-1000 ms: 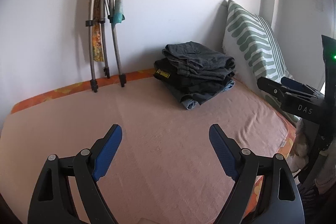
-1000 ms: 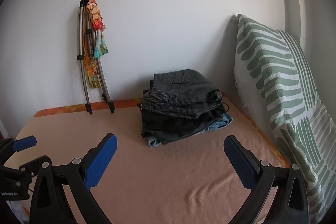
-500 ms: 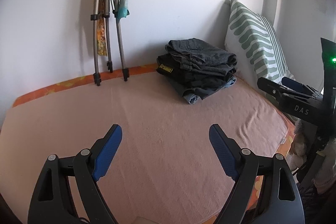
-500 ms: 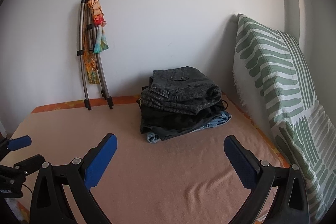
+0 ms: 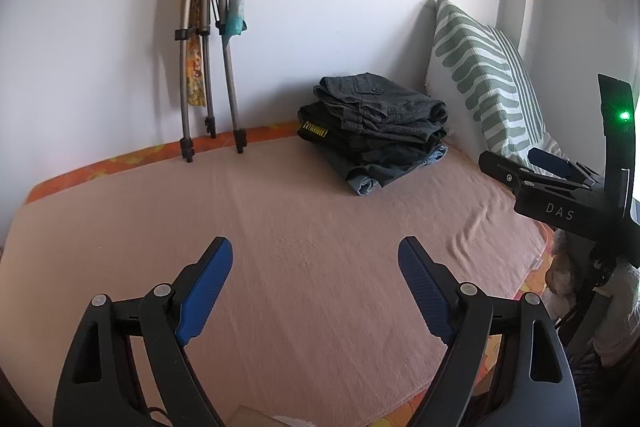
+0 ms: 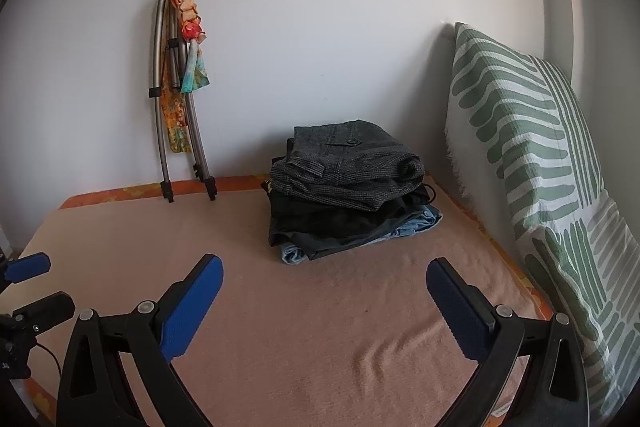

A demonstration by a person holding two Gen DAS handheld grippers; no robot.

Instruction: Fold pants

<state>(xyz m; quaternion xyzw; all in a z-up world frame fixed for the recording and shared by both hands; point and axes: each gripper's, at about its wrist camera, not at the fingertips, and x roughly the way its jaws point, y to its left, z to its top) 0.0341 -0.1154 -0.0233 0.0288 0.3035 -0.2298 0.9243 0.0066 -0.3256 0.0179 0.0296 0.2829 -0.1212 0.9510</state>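
A stack of folded pants (image 5: 376, 131) lies at the far right of the bed, dark grey on top, black below, light blue denim at the bottom; it also shows in the right wrist view (image 6: 348, 183). My left gripper (image 5: 316, 267) is open and empty above the pink blanket (image 5: 280, 227), well short of the stack. My right gripper (image 6: 324, 287) is open and empty, just in front of the stack. The right gripper also shows at the right edge of the left wrist view (image 5: 536, 167).
A green-and-white striped pillow (image 6: 540, 167) leans against the right wall. A folded tripod (image 5: 204, 67) with colourful cloth tied to it leans on the back wall. An orange patterned mattress edge (image 5: 120, 163) borders the blanket.
Both grippers have drawn back and lifted a little, so the stack of pants sits lower and slightly farther in both views. Both stay open and empty.
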